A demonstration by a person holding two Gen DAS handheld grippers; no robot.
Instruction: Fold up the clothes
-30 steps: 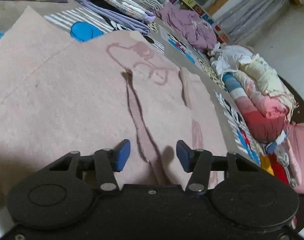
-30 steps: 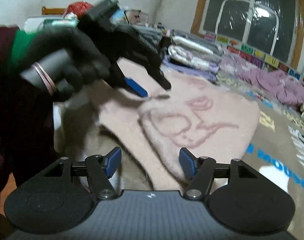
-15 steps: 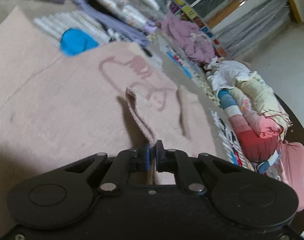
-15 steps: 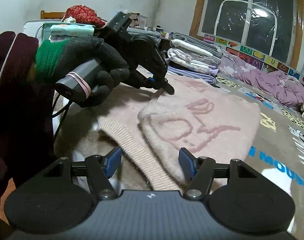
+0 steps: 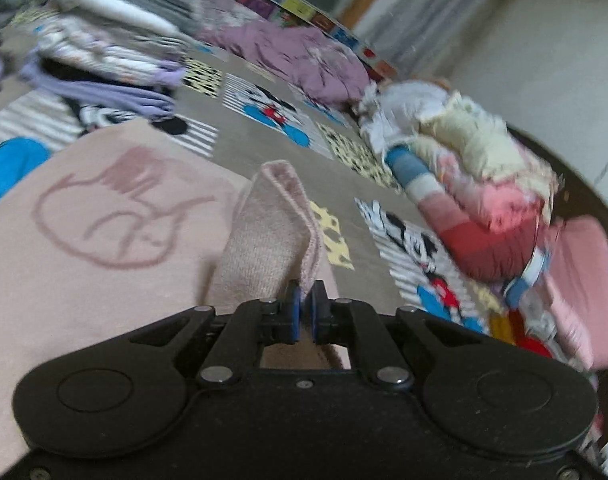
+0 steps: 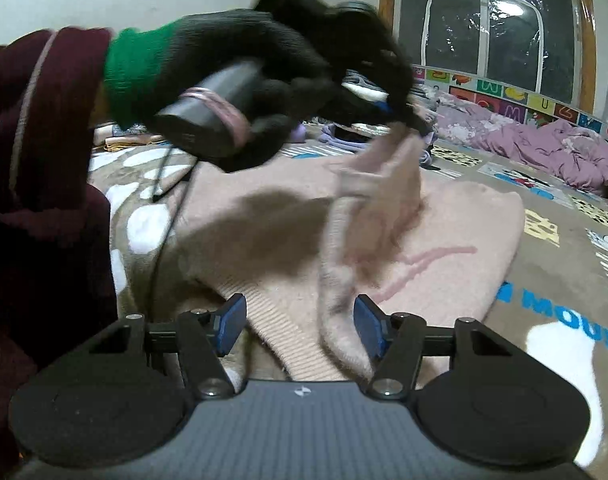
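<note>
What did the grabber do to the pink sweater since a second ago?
The left gripper was open over the sweater; it shut on the sleeve and lifted it up off the sweater. The right gripper stayed open and low, holding nothing. The sweater's body stayed flat on the blanket.

Sweater point(image 5: 104, 264) — pale pink, darker pink line drawing at 10 o'clock. Blanket point(image 5: 264, 140) — grey-brown, cartoon-mouse panels in blue, red, yellow. Glove point(image 6: 240, 52) — black, green cuff. Pads point(image 6: 228, 320) blue. Heap point(image 5: 304, 60) at 12 o'clock: mauve.
</note>
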